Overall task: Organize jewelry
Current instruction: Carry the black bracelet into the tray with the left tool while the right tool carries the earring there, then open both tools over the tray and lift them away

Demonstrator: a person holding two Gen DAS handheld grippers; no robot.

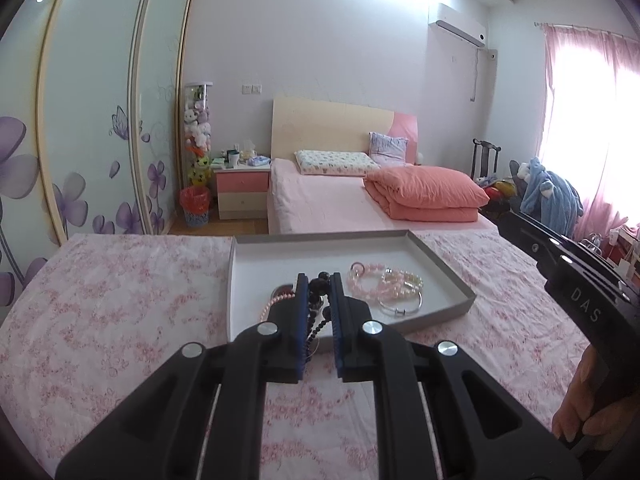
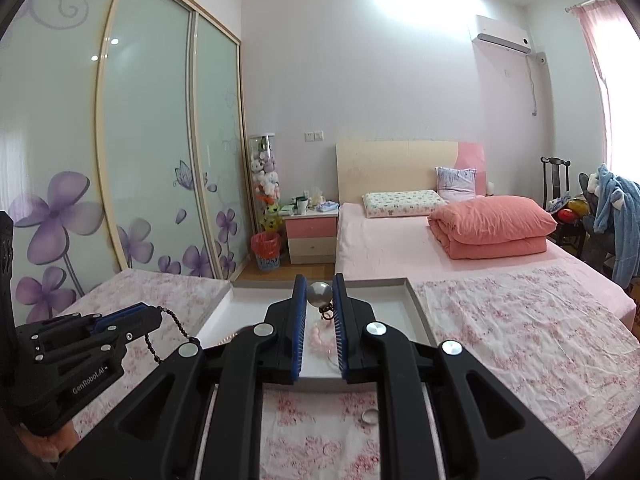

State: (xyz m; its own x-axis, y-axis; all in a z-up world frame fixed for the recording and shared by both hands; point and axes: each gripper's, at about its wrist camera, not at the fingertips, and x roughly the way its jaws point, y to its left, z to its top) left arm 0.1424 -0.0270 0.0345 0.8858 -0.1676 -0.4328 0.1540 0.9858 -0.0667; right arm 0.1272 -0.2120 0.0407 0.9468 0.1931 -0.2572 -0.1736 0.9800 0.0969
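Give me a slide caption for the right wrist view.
Right gripper pinching a silver bead above the jewelry tray.

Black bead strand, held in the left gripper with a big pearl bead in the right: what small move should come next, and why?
Probably lower both ends together into the grey tray and lay the strand flat. The left gripper is shut on the black bead strand, the right gripper is shut on the pearl bead, and both hang above the tray, where pink bracelets already lie.

Bracelets crowding tray's right half
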